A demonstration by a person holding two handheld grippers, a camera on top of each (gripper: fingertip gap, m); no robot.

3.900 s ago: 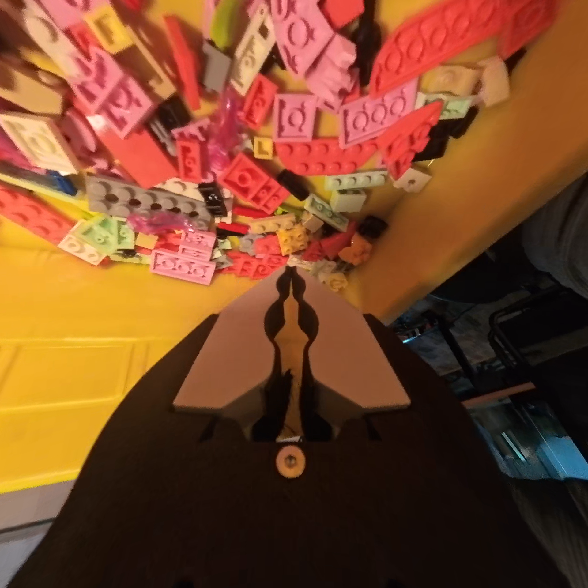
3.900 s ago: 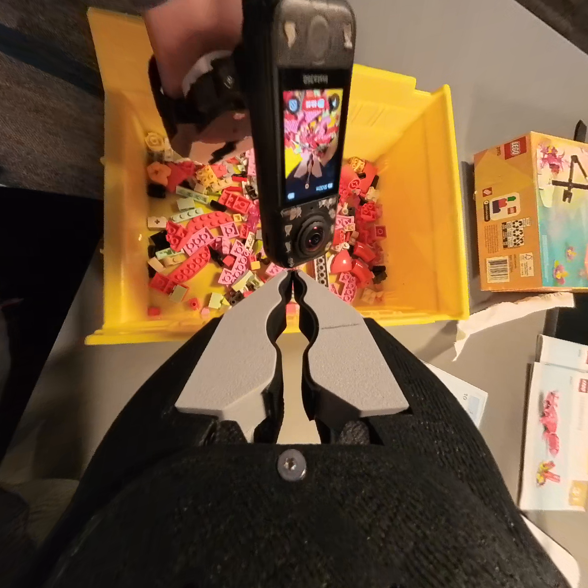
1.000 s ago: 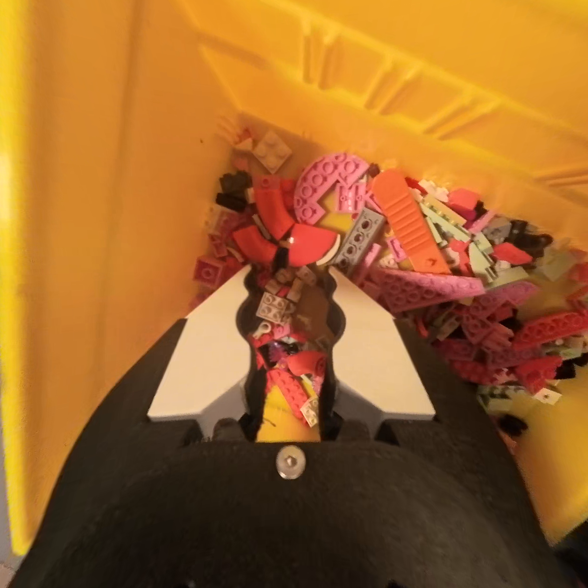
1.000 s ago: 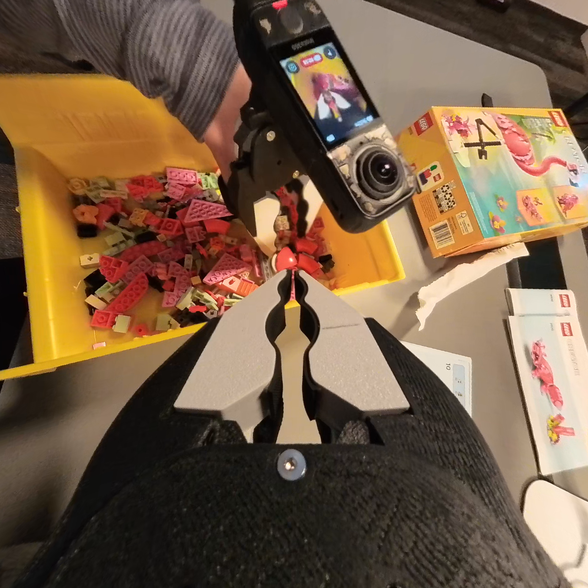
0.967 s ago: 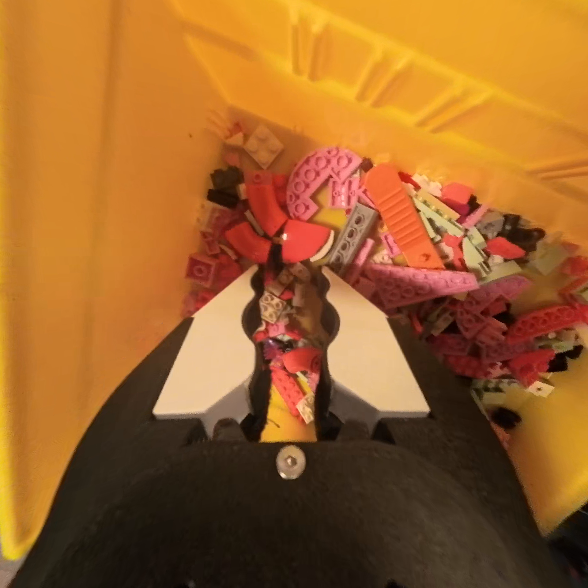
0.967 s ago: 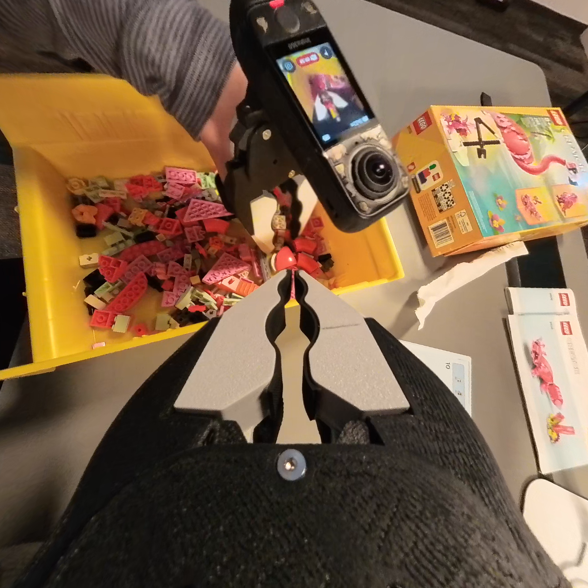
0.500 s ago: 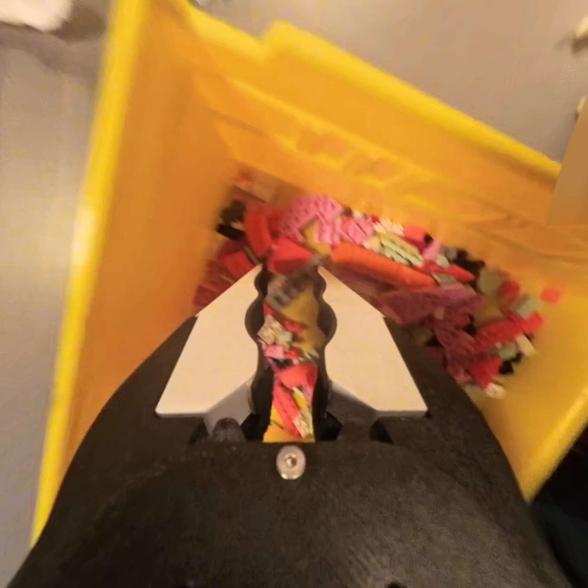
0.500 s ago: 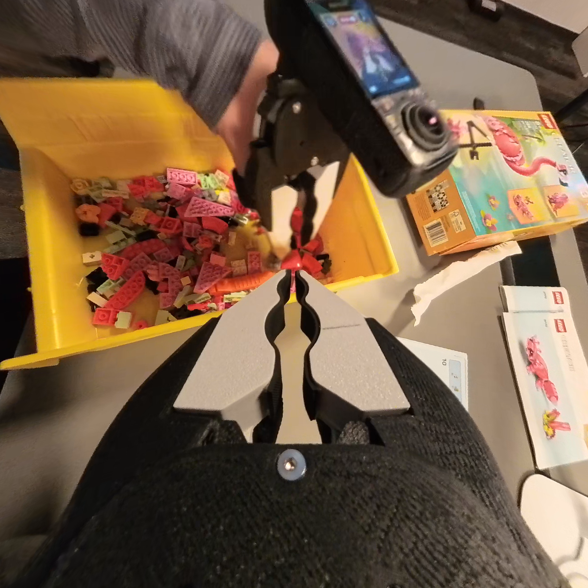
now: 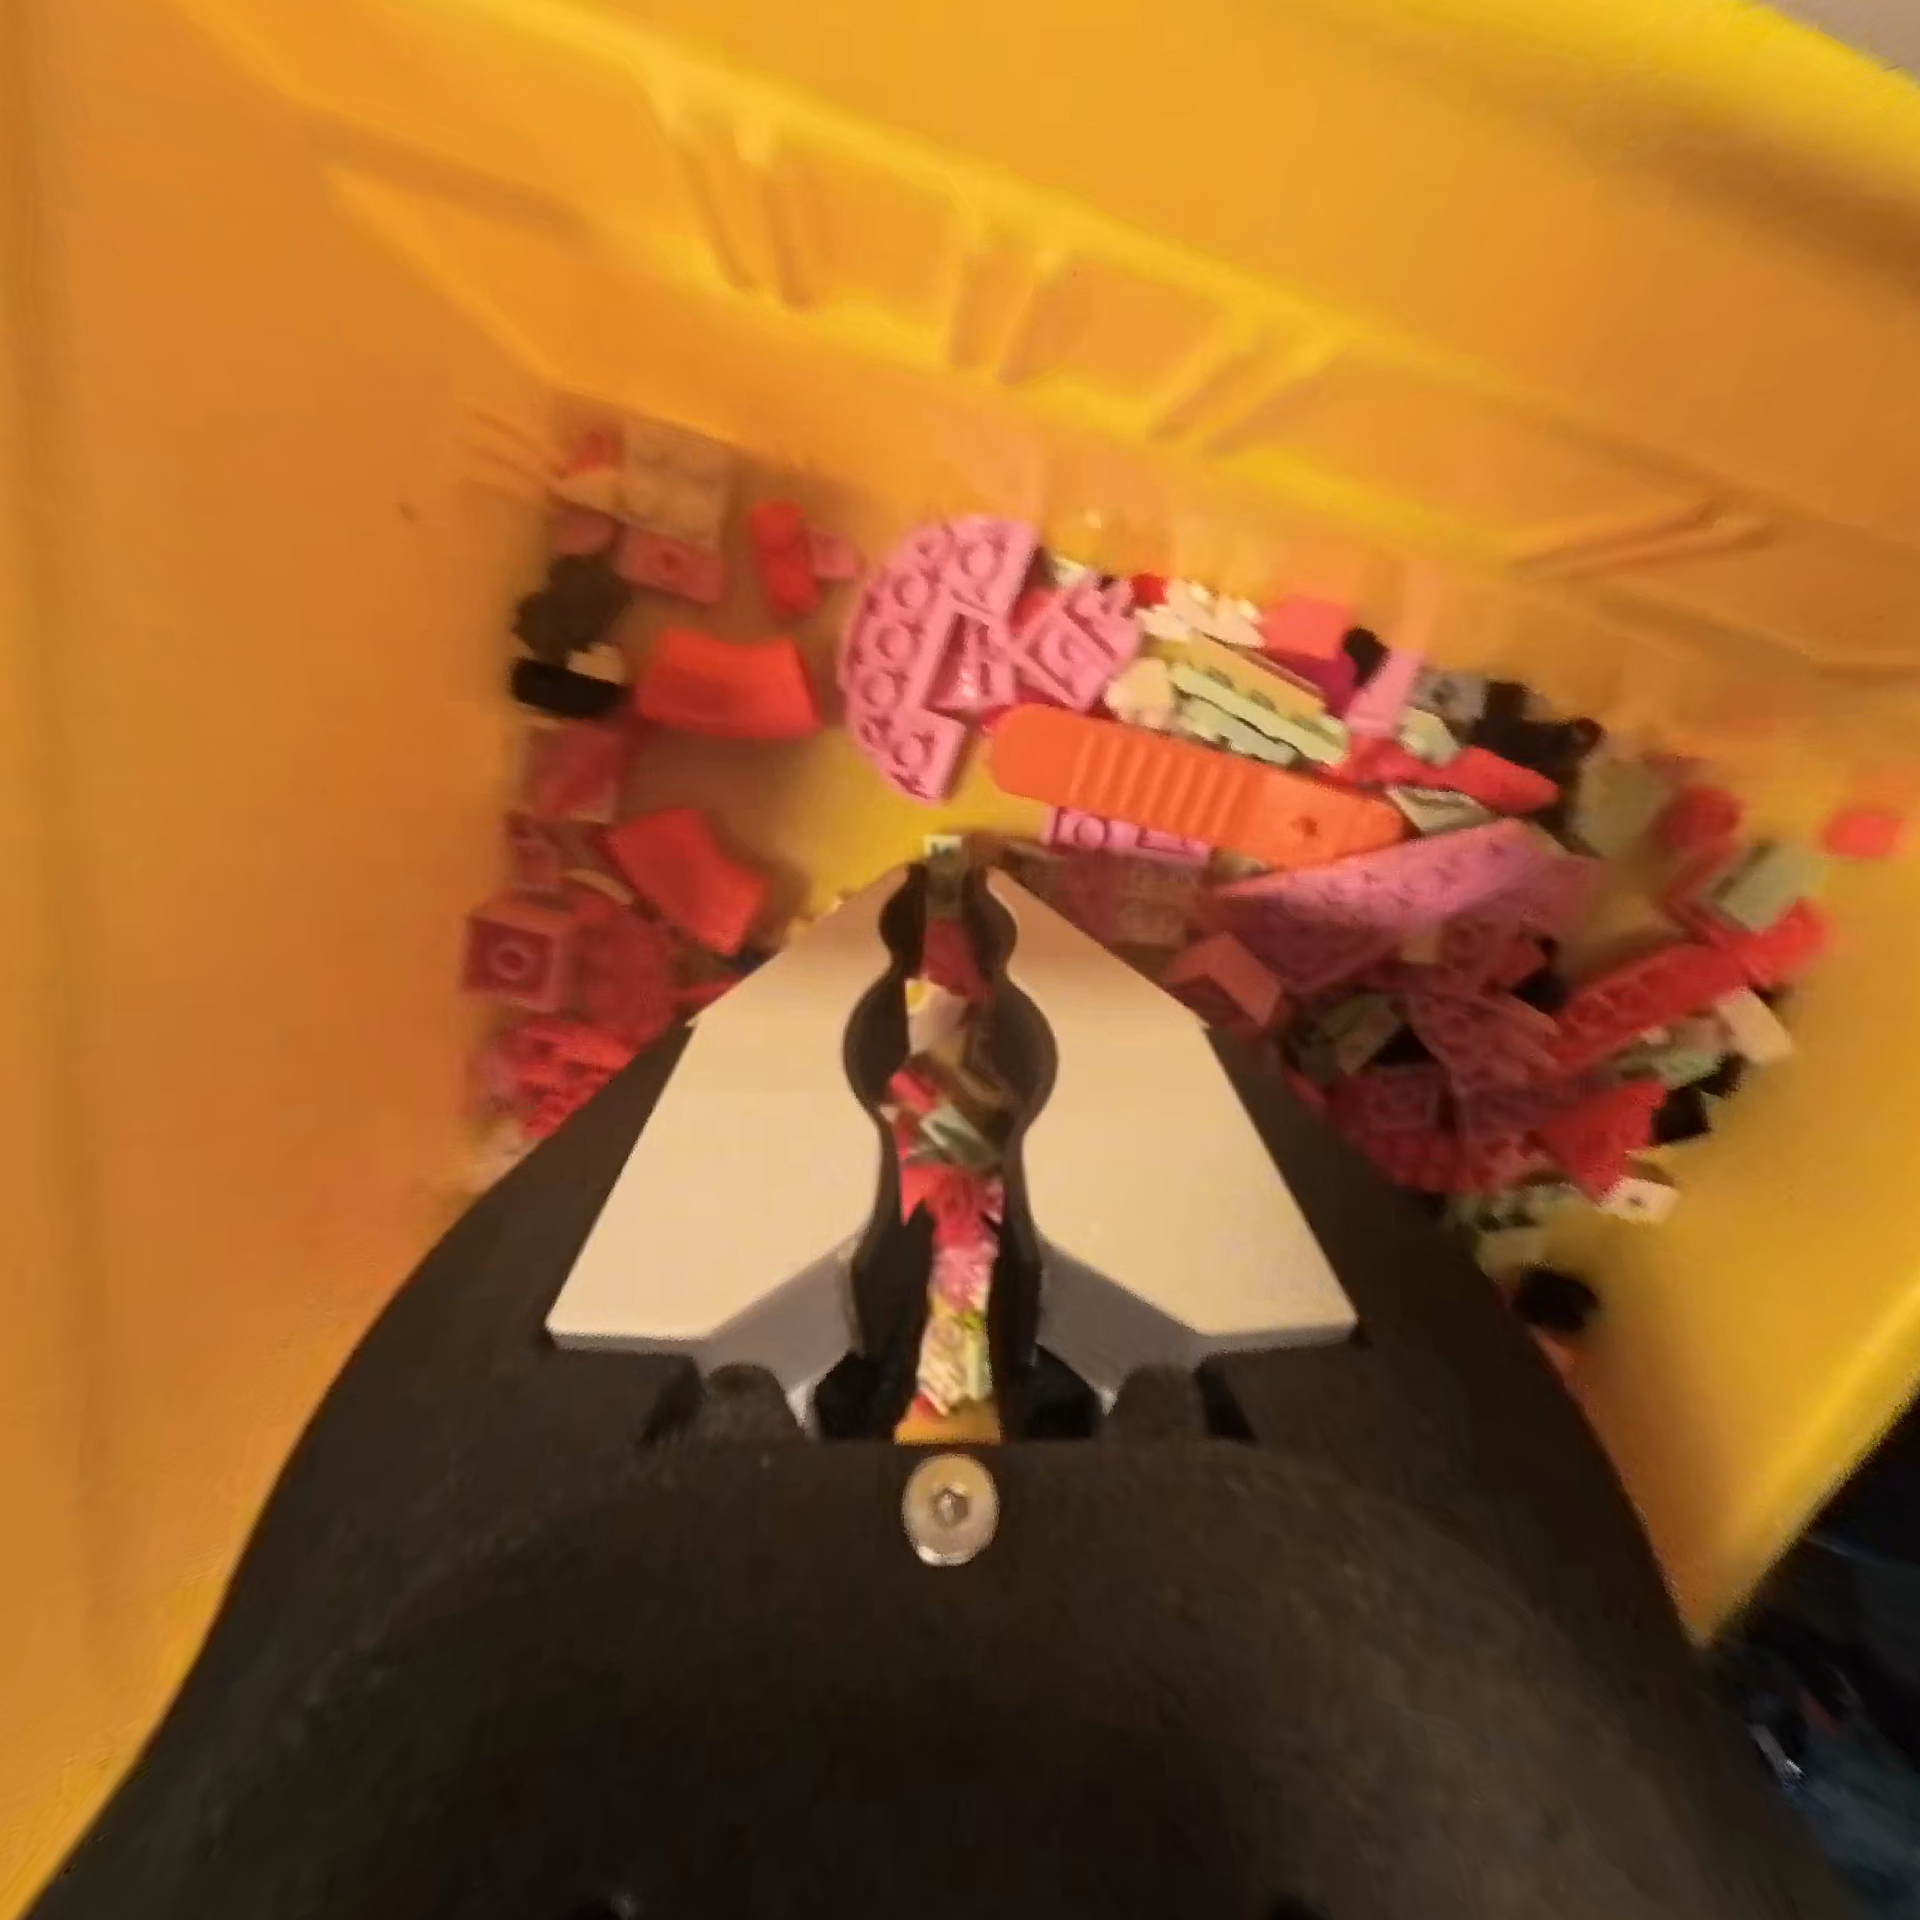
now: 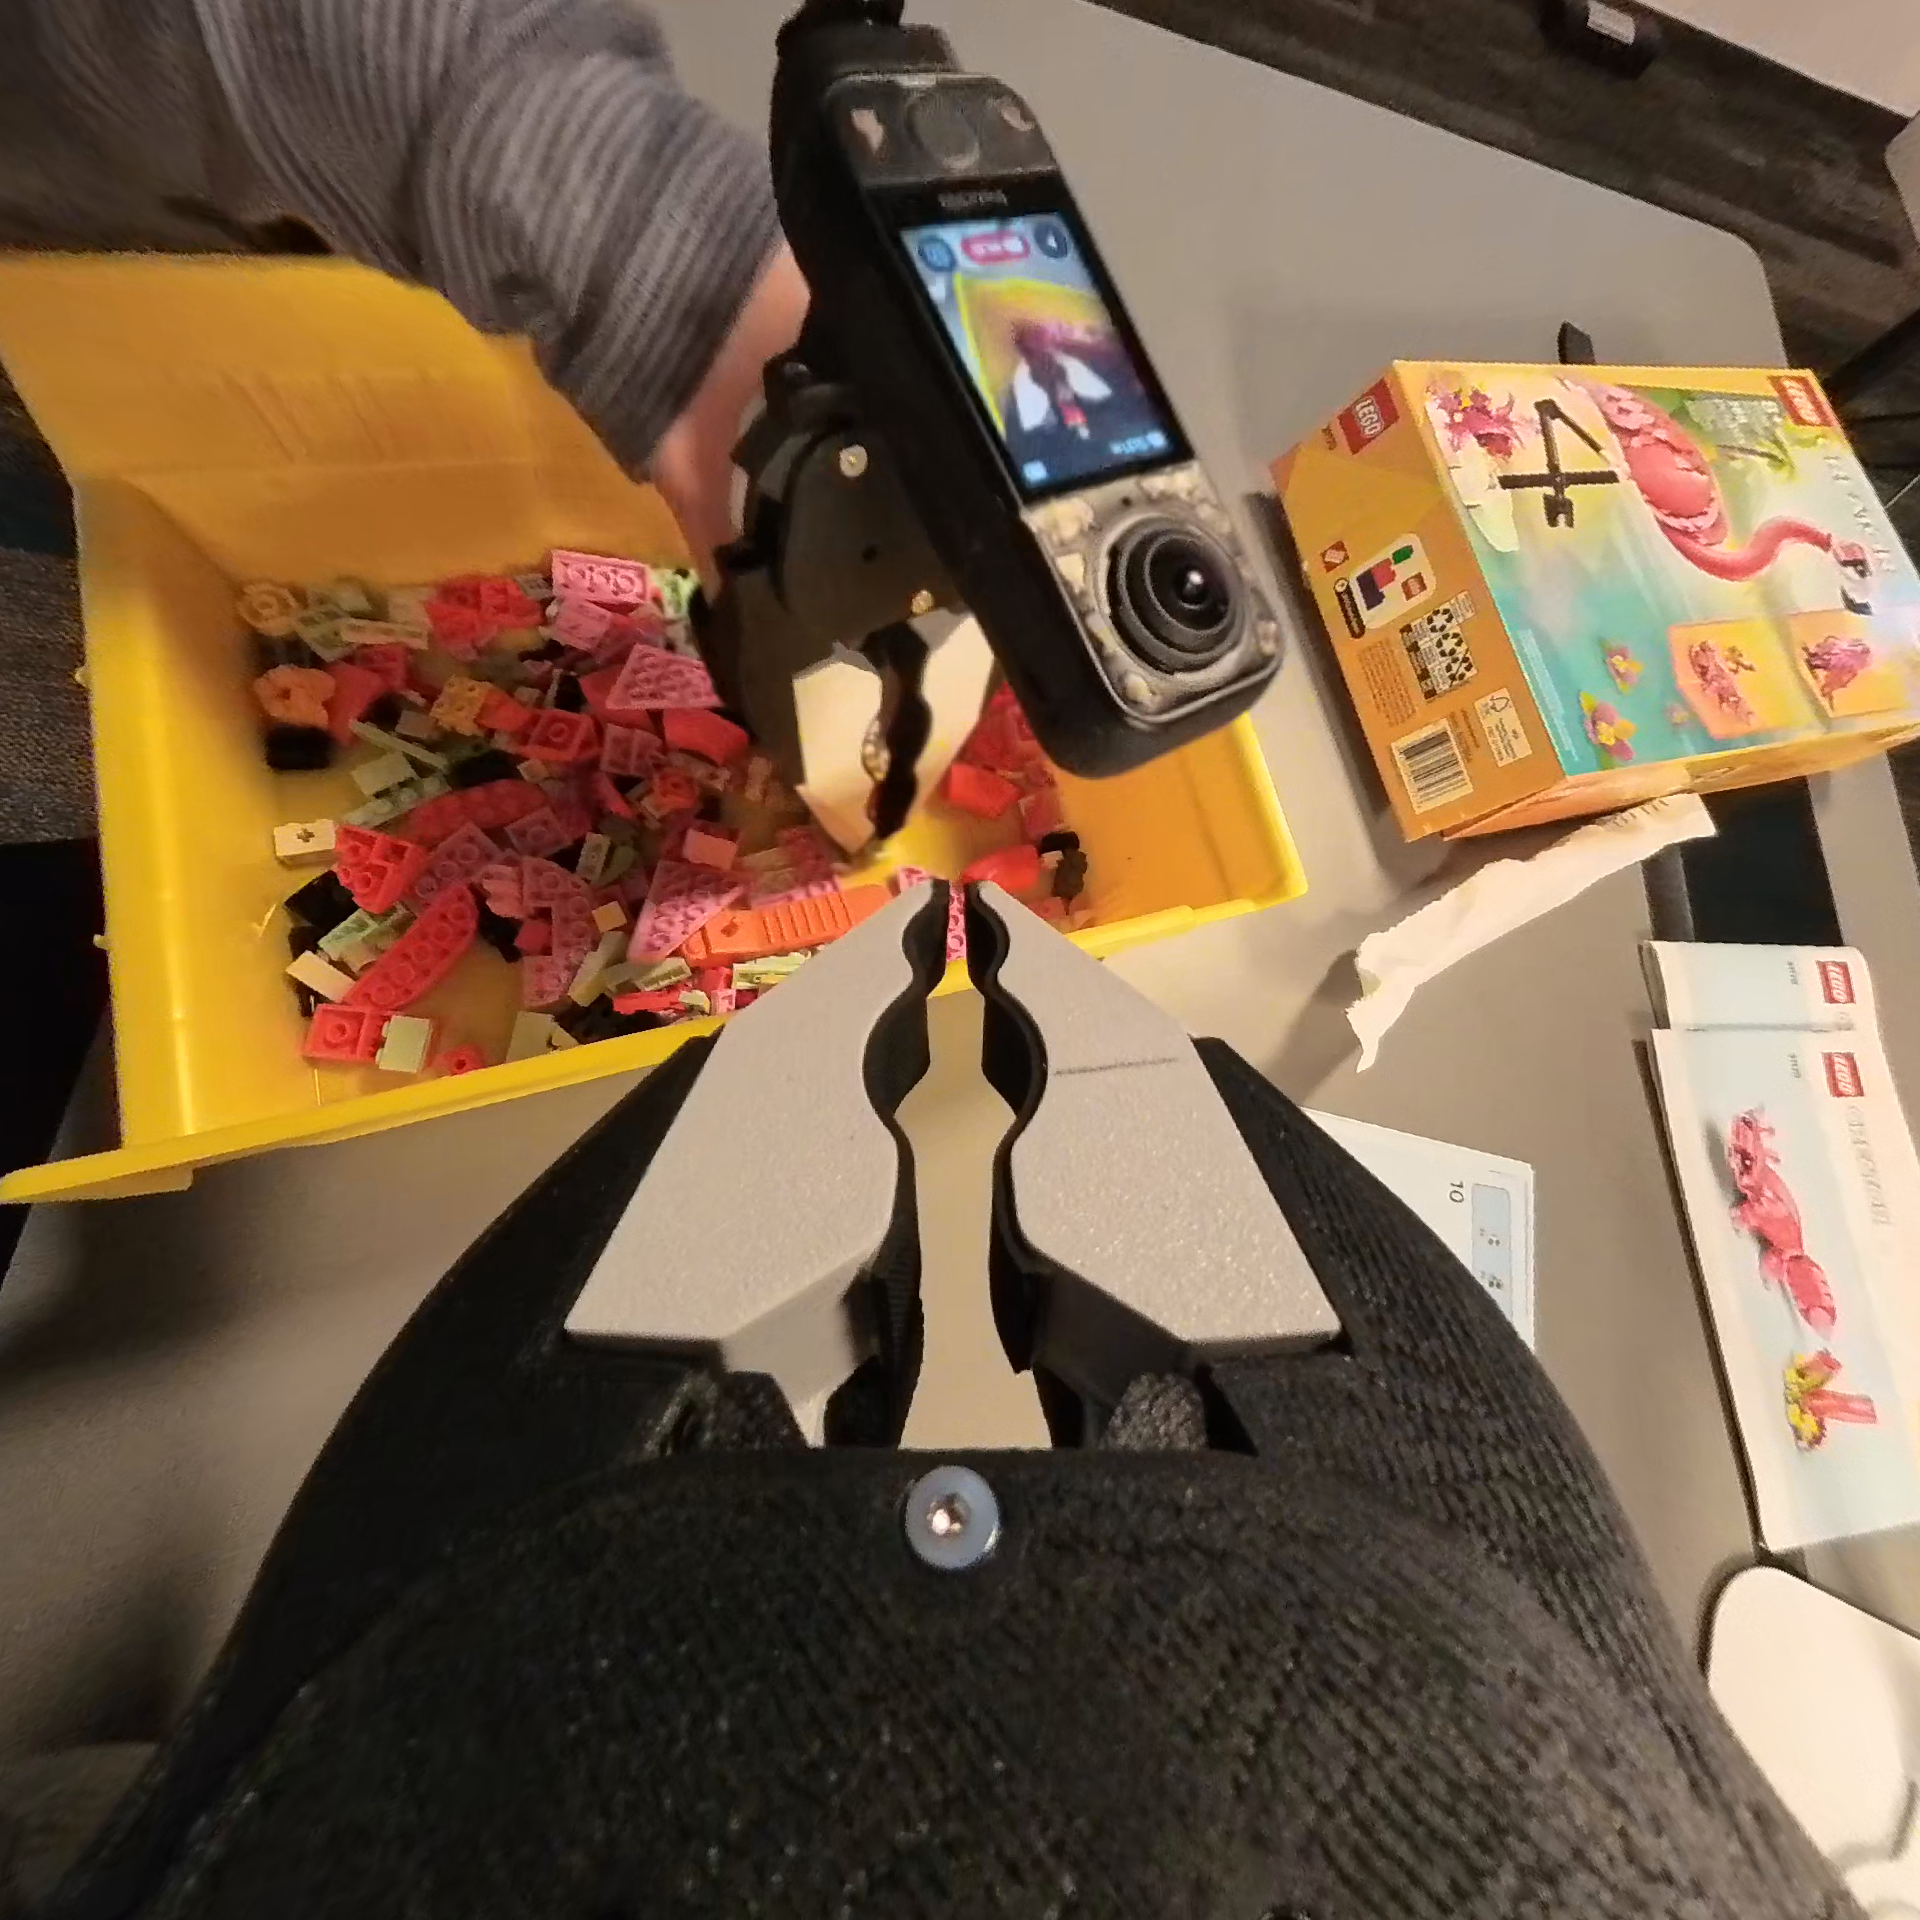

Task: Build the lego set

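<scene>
Left gripper (image 9: 948, 891), deep in the yellow bin (image 9: 260, 623), pinches a small pale piece (image 9: 943, 881) just before the orange tool (image 9: 1195, 790); right gripper (image 10: 948, 902), clenched, hovers over the bin's near rim.

Small pale brick (image 9: 943, 902) pinched at left hand-held gripper (image 9: 945, 883) tips, above bin's (image 9: 260, 623) brick pile (image 10: 499, 810).

Each tongs (image 10: 951, 902) has pale grey wedge fingers (image 10: 769, 1164) with wavy black inner pads, a black textured body, one silver screw (image 10: 950, 1523); a grey striped sleeve (image 10: 499, 177).
</scene>
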